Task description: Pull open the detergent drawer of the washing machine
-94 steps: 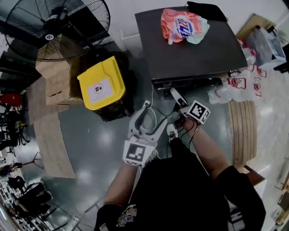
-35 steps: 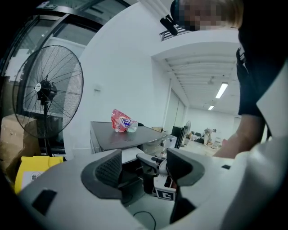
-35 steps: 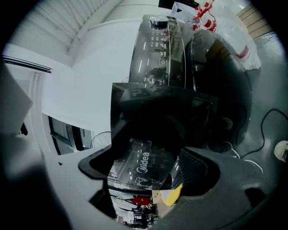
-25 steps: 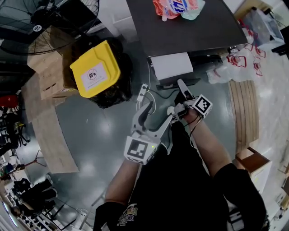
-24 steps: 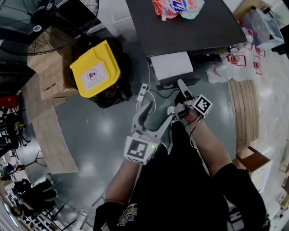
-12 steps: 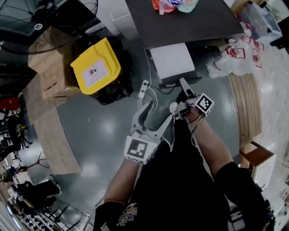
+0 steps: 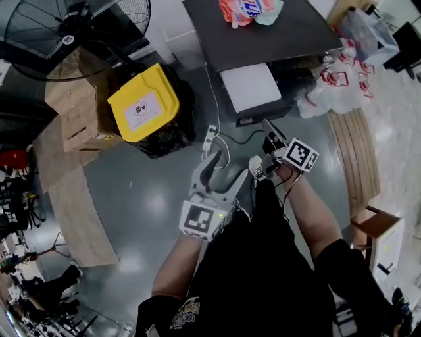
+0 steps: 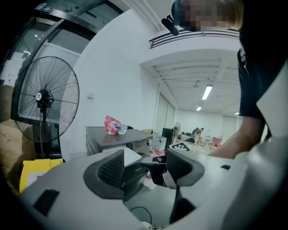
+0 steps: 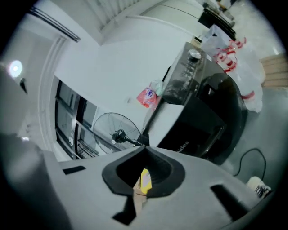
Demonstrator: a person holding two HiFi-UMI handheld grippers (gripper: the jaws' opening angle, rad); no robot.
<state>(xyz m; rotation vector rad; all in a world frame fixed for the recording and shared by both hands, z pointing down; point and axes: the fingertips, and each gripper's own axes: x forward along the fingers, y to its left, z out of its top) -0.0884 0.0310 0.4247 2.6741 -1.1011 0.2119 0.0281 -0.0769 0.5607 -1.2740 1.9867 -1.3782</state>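
Two claws are hovering over the grey floor [image 7: 151,197] in front of the washing machine [image 7: 263,39], each held in one of the person's hands. The detergent drawer [image 7: 250,85] is standing pulled out from the machine's front at its upper left side, showing as a white slab jutting toward the person; in the right gripper view the drawer [image 9: 166,121] is sticking out above the dark door.

The left claw [image 7: 228,168] is pointing toward the machine with its jaws spread wide and gripping nothing. In the left gripper view the gap of the left claw [image 8: 144,168] is framing the open drawer [image 8: 132,157].

The right claw [image 7: 268,127] is sitting near the machine's front, below the drawer and clear of it. Its jaws are pressing together, empty, as the right gripper view is showing at the right claw [image 9: 144,155].

A detergent pouch [image 7: 248,9] is lying on the machine's top, and a yellow-lidded bin [image 7: 143,110] is standing to the machine's left.
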